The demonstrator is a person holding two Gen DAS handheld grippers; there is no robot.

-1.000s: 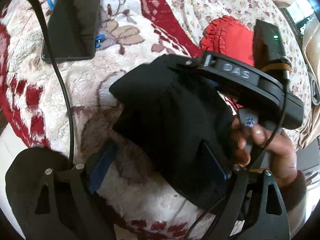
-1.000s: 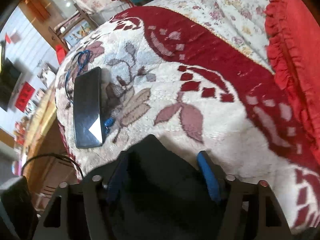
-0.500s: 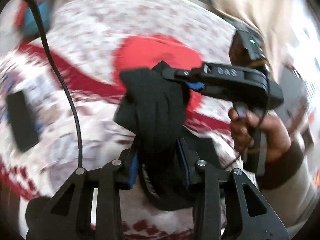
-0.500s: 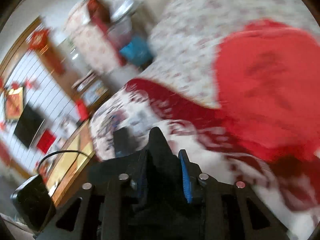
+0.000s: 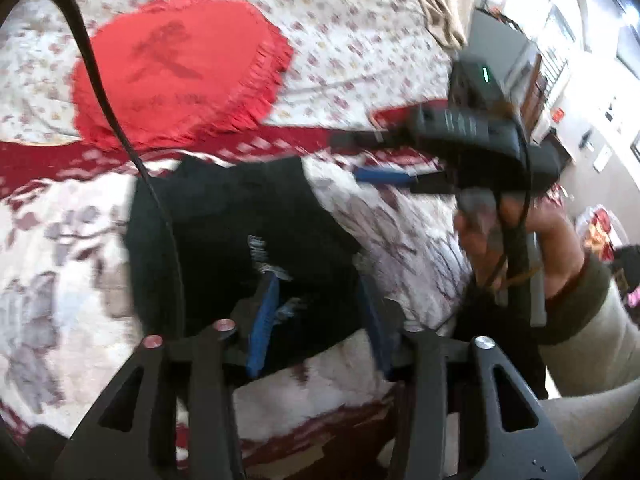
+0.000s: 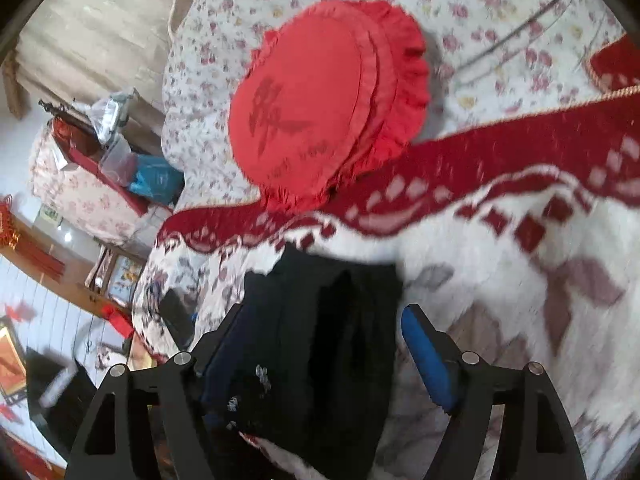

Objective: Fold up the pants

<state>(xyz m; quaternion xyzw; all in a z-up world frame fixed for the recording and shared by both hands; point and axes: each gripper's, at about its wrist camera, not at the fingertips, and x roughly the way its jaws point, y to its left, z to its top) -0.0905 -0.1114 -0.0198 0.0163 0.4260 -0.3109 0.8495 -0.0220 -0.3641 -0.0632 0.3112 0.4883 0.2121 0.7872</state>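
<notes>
Pants (image 5: 240,232) lie as a compact black bundle on the patterned blanket (image 5: 60,240) of the bed, just below the red cushion (image 5: 176,68). They look soft and limp, thick where the layers stack, so expect them to sag and slide apart if you lift by one layer only; take hold at a folded edge, pinching all layers together. Your left claw (image 5: 316,320) has its blue pads apart, straddling the near edge of the bundle, with cloth lying between them but not pinched. Your right claw (image 6: 320,344) is spread wide too, the pants sitting loose between its fingers; in the left view it hangs off to the side above the blanket. Motion blur smears both views, so fine creases cannot be made out
</notes>
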